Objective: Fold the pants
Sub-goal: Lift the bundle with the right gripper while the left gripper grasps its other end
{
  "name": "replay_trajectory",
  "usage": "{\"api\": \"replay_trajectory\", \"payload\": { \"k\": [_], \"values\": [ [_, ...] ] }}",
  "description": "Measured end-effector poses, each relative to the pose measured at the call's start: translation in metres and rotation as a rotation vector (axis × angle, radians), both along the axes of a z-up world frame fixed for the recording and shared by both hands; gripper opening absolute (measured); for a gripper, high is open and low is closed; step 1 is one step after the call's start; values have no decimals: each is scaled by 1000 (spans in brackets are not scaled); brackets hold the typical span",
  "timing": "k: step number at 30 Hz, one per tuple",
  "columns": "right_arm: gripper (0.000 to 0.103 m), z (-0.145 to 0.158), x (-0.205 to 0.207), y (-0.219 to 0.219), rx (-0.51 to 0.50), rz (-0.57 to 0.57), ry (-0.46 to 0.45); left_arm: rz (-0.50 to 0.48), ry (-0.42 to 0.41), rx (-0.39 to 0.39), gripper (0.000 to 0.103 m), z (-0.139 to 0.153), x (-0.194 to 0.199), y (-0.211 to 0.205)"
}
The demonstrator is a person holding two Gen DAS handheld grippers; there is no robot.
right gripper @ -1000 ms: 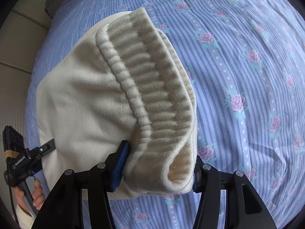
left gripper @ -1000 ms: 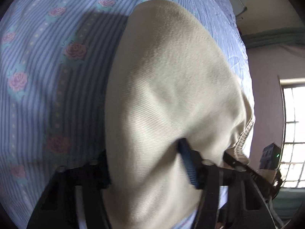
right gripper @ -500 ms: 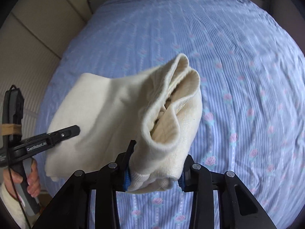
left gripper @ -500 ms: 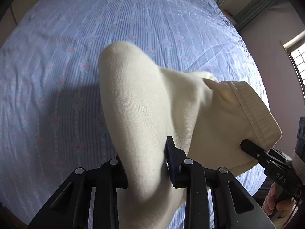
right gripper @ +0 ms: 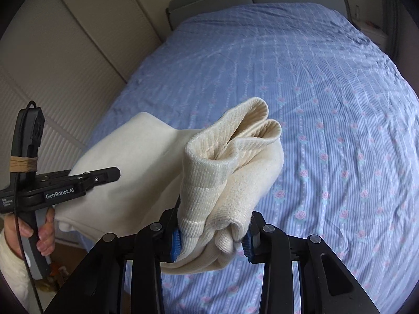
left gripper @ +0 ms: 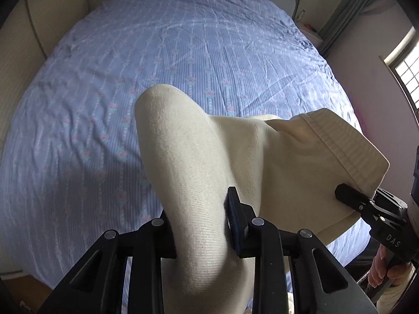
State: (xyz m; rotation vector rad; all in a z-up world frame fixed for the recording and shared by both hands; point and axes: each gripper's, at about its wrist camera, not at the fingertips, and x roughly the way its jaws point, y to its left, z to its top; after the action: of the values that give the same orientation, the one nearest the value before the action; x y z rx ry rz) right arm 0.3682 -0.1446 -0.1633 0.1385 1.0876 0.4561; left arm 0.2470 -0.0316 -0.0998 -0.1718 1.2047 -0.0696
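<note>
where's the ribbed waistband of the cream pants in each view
Left wrist: the ribbed waistband of the cream knit pants is at right, ending at the right gripper.
Right wrist: bunched at centre, above that gripper's fingers.
Shared landmark: the blue floral striped bedsheet behind.

Cream knit pants (left gripper: 199, 172) hang bunched above my blue flowered bed (left gripper: 183, 52), lifted clear of it, the ribbed waistband (right gripper: 233, 157) folded over at one end, soft fabric draping between.
</note>
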Motion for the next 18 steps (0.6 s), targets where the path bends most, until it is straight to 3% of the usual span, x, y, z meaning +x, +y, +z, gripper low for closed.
{"api": "replay_trajectory", "payload": {
  "k": [10,18],
  "values": [
    [36,40,-42,49,32,124,-62,103,-47,13,28,40,-75,49],
    [36,38,-65,151,6,161,-49,142,-42,-17,28,31,-108,153]
  ]
}}
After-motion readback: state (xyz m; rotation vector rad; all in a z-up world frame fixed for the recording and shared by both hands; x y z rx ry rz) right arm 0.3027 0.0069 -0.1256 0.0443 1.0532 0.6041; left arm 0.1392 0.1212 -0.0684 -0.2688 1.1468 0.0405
